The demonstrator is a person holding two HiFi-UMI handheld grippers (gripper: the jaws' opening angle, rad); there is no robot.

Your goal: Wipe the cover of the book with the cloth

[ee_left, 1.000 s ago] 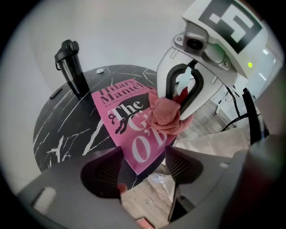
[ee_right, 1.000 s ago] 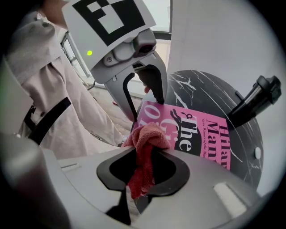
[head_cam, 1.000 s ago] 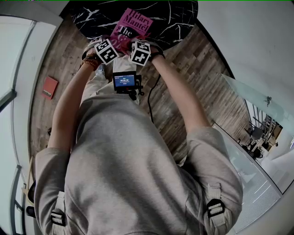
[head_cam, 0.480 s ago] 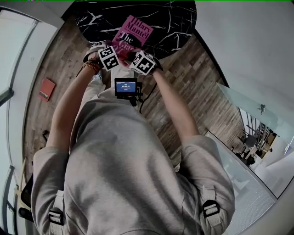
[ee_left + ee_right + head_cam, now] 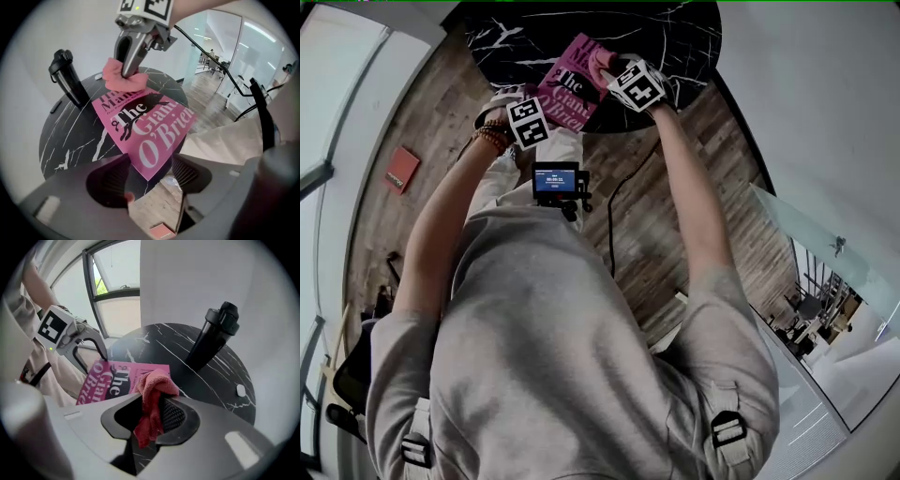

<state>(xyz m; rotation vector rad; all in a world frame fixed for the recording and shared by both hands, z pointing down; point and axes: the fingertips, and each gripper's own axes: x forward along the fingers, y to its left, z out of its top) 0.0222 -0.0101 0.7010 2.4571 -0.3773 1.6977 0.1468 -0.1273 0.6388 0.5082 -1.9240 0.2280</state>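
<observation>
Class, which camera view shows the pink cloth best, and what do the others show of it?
The right gripper view: the cloth hangs large and centred, pinched in the right gripper. The left gripper view shows it smaller, bunched on the far end of the book. The head view shows only a small pink patch.

My book [image 5: 572,89] has a bright pink cover with white and black lettering. The cloth [image 5: 152,390] is a softer salmon pink. The table [image 5: 70,136] is black, veined with white like marble, and the bottle [image 5: 213,336] on it is plain black. My left tongs [image 5: 149,172] and right tongs [image 5: 150,420] are grey; their cubes [image 5: 528,122] are white with black squares. The floor [image 5: 675,216] is brown wood planks.
</observation>
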